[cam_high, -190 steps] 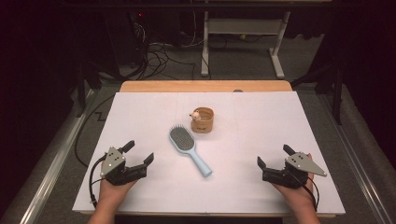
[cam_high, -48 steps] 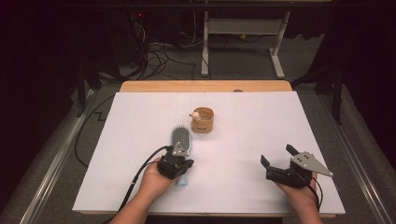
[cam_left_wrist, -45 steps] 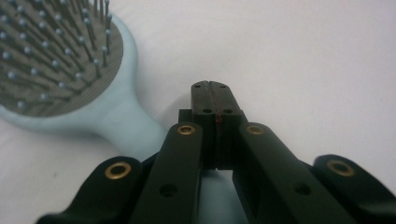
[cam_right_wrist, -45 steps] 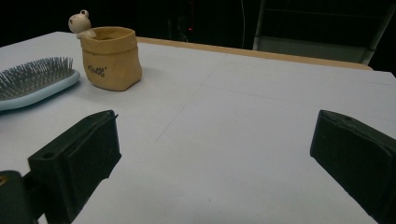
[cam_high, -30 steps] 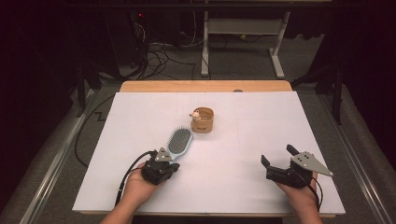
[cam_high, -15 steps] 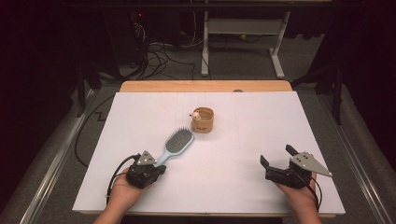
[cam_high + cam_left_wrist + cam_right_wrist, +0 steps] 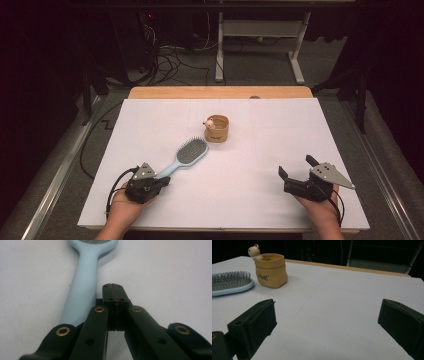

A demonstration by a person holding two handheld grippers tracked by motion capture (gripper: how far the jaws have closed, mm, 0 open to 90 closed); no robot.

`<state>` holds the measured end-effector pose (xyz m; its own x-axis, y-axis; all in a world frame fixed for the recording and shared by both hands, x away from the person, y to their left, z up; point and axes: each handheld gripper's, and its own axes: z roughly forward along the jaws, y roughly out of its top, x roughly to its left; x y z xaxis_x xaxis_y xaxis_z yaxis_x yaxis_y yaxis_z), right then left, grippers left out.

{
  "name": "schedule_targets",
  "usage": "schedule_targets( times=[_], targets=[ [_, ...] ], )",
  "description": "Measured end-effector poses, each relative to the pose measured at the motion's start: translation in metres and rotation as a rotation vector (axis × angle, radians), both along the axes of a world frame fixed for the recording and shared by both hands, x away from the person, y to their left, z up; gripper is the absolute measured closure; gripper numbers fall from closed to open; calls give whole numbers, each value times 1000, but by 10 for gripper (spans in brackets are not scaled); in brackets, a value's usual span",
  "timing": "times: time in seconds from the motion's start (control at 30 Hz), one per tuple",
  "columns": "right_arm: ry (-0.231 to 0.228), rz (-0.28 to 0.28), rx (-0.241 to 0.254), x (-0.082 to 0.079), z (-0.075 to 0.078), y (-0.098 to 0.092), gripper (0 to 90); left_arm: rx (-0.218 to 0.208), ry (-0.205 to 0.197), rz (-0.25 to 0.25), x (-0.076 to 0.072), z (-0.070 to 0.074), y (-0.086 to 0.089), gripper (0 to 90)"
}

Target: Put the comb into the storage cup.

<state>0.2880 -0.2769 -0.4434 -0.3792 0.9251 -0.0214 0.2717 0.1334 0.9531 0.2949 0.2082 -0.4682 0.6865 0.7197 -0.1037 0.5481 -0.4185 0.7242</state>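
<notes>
High view: my left gripper [image 7: 159, 181], jaws pressed together on nothing, lies beside the hairbrush [image 7: 185, 156] handle. Just beyond the hairbrush stands 1 tan pouch [image 7: 217, 128]. My right gripper [image 7: 297, 170] rests spread, well apart.

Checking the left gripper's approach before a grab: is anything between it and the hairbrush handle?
Nothing visible. The shut left gripper lies right beside the hairbrush handle on the bare white table.
</notes>
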Motion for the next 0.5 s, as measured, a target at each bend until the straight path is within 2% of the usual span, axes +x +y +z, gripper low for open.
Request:
schedule_targets(
  times=[0.1, 0.23, 0.33, 0.43, 0.5],
  targets=[
    [-1, 1, 0, 0, 0, 0, 26, -44, -23, 1, -1, 3, 3, 900],
    [-2, 1, 0, 0, 0, 0, 26, -109, -84, 12, -3, 5, 10, 900],
    [-2, 0, 3, 0, 0, 0, 26, -154, -122, 46, -3, 7, 18, 893],
    [0, 0, 4, 0, 0, 0, 26, -227, -159, 90, -4, 7, 27, 849],
    [0, 0, 4, 0, 0, 0, 26, -271, -166, 105, -4, 7, 32, 827]
  ],
)
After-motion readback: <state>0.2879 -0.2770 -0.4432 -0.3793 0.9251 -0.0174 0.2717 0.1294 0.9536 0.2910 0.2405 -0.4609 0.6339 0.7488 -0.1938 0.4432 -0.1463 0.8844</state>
